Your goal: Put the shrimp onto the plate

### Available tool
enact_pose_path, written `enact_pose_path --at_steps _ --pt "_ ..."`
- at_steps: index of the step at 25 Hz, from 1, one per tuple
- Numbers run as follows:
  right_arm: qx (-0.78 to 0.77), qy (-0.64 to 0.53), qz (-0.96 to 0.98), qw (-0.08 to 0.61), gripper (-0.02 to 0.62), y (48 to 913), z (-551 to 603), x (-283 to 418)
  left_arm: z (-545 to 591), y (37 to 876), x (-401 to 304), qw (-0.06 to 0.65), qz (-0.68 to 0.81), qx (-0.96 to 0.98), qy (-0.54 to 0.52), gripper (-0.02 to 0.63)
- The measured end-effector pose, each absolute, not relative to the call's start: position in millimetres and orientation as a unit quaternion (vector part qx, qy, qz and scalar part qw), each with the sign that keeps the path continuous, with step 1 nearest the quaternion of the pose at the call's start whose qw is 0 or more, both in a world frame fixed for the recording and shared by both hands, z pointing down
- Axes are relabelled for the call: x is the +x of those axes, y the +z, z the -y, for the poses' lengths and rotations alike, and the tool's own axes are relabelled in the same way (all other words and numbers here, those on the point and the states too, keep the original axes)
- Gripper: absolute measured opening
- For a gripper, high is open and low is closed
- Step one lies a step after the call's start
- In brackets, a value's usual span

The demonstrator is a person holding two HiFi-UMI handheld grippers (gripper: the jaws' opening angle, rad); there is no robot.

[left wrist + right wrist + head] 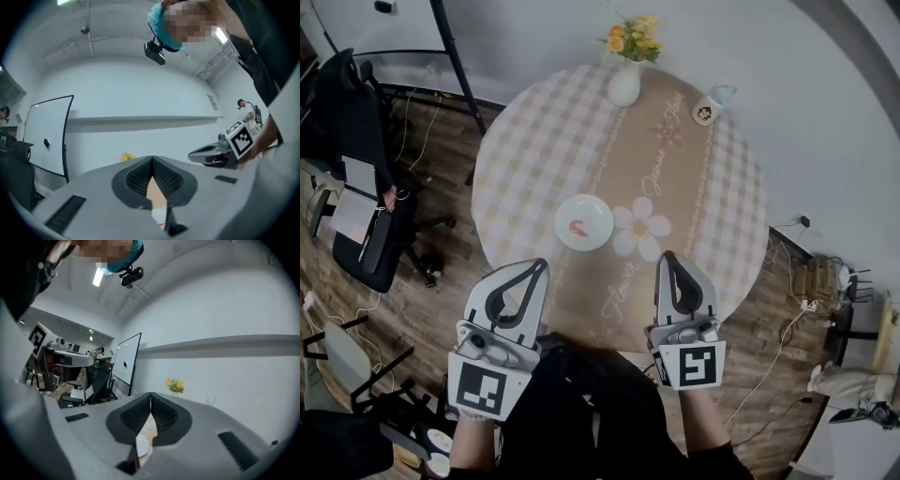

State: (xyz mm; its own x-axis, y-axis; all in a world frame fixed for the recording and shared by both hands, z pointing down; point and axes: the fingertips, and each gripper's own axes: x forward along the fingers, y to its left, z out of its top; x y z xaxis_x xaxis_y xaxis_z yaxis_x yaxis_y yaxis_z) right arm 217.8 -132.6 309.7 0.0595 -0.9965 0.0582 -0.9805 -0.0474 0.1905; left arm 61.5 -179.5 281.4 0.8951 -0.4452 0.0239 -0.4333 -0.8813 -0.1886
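Note:
A small orange-red shrimp (577,228) lies on the white plate (592,211) near the middle of the round table (534,159). Both grippers hover over the table's near edge, held back from the plate. My left gripper (542,265) is shut with nothing in it, its tip just below-left of the plate. My right gripper (667,256) is also shut and holds nothing, to the plate's lower right. In the left gripper view the jaws (152,158) meet, and a sliver of plate (160,218) shows through the gap. The right gripper view shows its jaws (150,395) closed over the plate's edge (141,446).
A white vase of yellow flowers (625,80) and a mug (710,108) stand at the table's far side. A flower-shaped mat (641,228) lies right of the plate. Black chairs (361,202) and cables crowd the wooden floor to the left.

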Motion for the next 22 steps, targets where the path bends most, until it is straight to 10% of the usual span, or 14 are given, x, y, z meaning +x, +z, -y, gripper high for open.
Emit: enact_pose_path --at_steps 22 --pt "0.711 -0.056 0.696 0.084 0.0 298 133 200 178 278 74 0.09 -0.214 -0.972 -0.028 0.0"
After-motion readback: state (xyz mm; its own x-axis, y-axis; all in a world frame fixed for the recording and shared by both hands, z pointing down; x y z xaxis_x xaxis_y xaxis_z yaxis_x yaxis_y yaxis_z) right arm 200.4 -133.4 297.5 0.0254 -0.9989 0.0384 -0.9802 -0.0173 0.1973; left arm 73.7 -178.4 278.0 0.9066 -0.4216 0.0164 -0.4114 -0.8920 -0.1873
